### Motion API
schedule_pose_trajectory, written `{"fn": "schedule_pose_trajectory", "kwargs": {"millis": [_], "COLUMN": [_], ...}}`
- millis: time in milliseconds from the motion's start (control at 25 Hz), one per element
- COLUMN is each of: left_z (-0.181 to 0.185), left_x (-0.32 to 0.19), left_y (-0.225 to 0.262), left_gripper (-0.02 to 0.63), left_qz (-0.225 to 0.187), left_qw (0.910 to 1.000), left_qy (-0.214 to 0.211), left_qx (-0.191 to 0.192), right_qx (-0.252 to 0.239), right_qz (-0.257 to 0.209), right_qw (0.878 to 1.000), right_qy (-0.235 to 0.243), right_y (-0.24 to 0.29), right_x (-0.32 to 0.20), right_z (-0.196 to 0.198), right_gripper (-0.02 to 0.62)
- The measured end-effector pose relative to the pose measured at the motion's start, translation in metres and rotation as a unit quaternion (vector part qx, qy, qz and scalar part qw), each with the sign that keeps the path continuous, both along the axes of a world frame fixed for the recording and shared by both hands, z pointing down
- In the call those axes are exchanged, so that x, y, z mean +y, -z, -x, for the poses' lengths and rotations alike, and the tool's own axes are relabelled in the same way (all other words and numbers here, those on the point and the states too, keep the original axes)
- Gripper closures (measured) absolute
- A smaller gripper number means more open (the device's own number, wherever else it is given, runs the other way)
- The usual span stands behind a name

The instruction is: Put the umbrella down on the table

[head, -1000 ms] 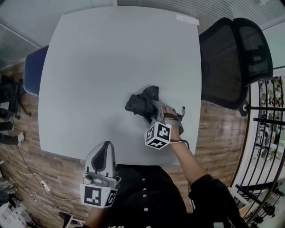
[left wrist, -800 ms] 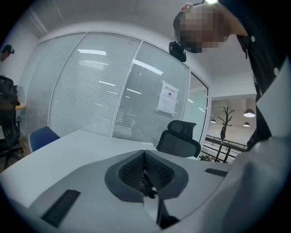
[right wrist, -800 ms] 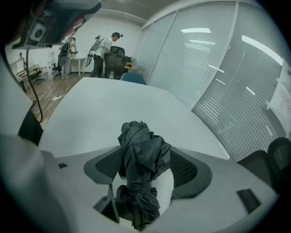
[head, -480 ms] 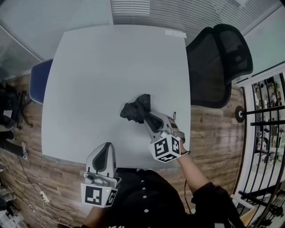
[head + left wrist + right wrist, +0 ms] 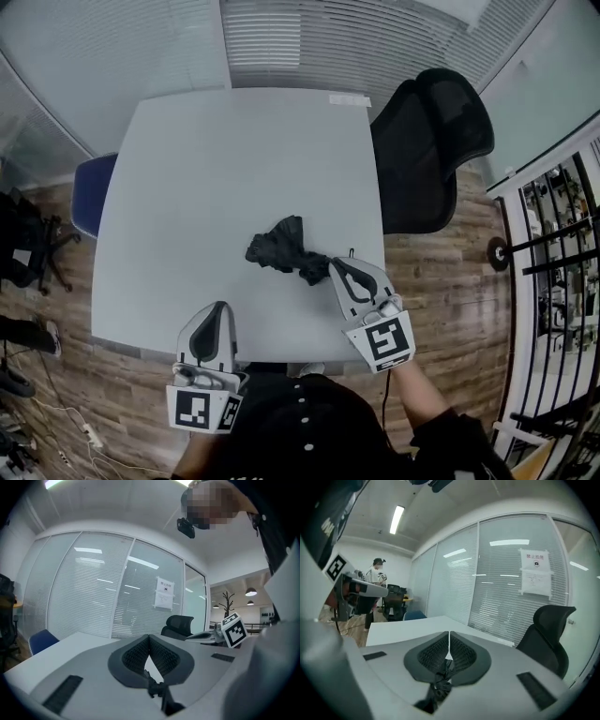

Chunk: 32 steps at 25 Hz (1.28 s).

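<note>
Umbrella lies mid-frame on table; right gripper, lower right, has just closed empty; left gripper, lower left, jaws together.

Left tool shut, empty; right tool just closed, empty.
</note>
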<state>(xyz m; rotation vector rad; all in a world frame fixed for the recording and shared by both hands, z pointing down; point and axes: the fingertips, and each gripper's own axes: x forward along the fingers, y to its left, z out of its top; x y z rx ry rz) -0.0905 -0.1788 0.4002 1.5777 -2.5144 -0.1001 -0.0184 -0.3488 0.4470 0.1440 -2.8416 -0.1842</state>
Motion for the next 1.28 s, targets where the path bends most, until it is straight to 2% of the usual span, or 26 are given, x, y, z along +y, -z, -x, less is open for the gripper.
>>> {"fn": "schedule_pose_trajectory", "kwargs": {"millis": [320, 480, 720, 1000, 1280], "left_z": [0.001, 0.002, 0.005, 0.004, -0.003], "left_x": [0.003, 0.01, 0.016, 0.021, 0.023], "left_y": [0.025, 0.035, 0.046, 0.058, 0.059], "left_gripper": [0.591, 0.591, 0.592, 0.591, 0.591], "left_qz": [-0.023, -0.031, -0.041, -0.045, -0.042], "left_qw": [0.999, 0.998, 0.9965, 0.9951, 0.9951], "left_qy": [0.01, 0.02, 0.033, 0.04, 0.039], "left_qx": [-0.037, -0.051, -0.065, -0.079, -0.081], "right_qx": [-0.071, -0.111, -0.155, -0.178, -0.177], "right_qz": [0.014, 0.034, 0.033, 0.013, 0.016], "right_qw": [0.996, 0.99, 0.978, 0.968, 0.966], "right_qy": [-0.049, -0.079, -0.133, -0.173, -0.186], "right_y": [0.056, 0.078, 0.105, 0.114, 0.103], "right_x": [-0.021, -0.029, -0.048, -0.054, -0.058], "right_z": [-0.051, -0.079, -0.117, -0.15, -0.165], "right_gripper": [0.562, 0.563, 0.565, 0.565, 0.565]}}
